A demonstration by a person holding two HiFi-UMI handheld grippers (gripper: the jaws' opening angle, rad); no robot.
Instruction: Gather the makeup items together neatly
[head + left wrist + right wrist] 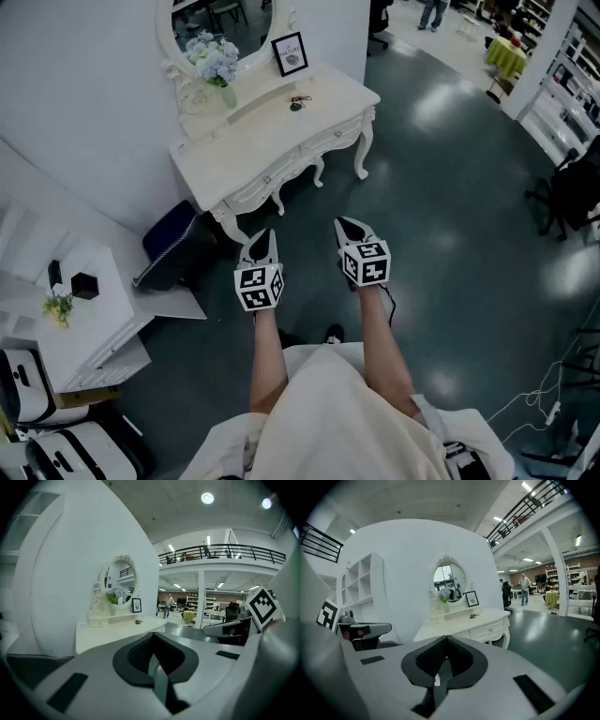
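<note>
A small dark cluster of makeup items [298, 101] lies on the white dressing table [272, 150], near its back edge by the picture frame [289, 53]. The left gripper view shows the items [138, 621] far off, and so does the right gripper view, as a small speck [474, 616]. My left gripper [265, 236] and right gripper [345, 226] hang side by side over the grey floor, short of the table and pointing toward it. Both are shut with nothing between the jaws [152, 639] [446, 641].
An oval mirror [225, 23] and a vase of pale flowers [217, 64] stand at the table's back. A dark blue stool [173, 236] sits left of the table. A white shelf unit [94, 323] carries a black box [84, 285]. An office chair [562, 199] stands at the right.
</note>
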